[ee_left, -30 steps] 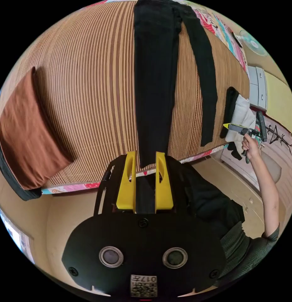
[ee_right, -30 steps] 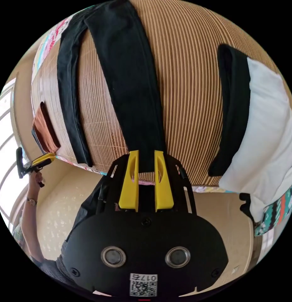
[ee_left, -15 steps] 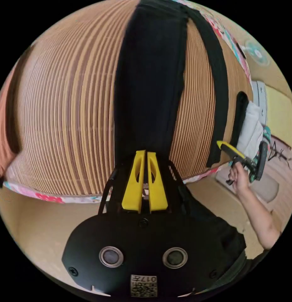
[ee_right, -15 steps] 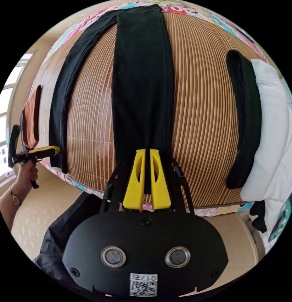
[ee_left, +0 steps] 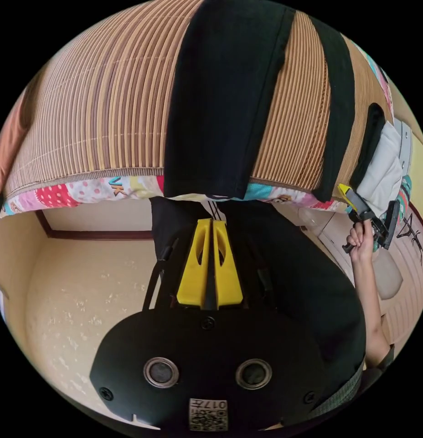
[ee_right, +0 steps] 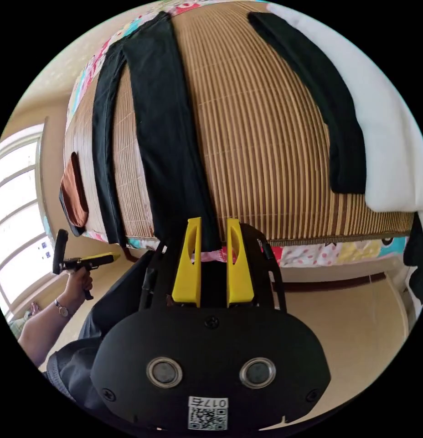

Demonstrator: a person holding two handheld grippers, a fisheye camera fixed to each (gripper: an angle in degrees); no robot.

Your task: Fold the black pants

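The pants (ee_left: 225,100) lie spread on the bed's mat (ee_left: 97,114), leg ends at the near edge. The left claw (ee_left: 209,228) is closed, seemingly empty, just below one hem; the right claw (ee_right: 210,226) gapes narrowly at the other

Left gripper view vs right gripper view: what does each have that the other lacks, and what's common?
Left gripper view: the left gripper, jaws closed, just below a leg hem; the right gripper in a hand near the other leg's end.
Right gripper view: a window, a wristwatch, and its own jaws apart with a leg end between them.
Both: black pants laid flat on the striped mat, patterned sheet, brown cloth, white bedding.
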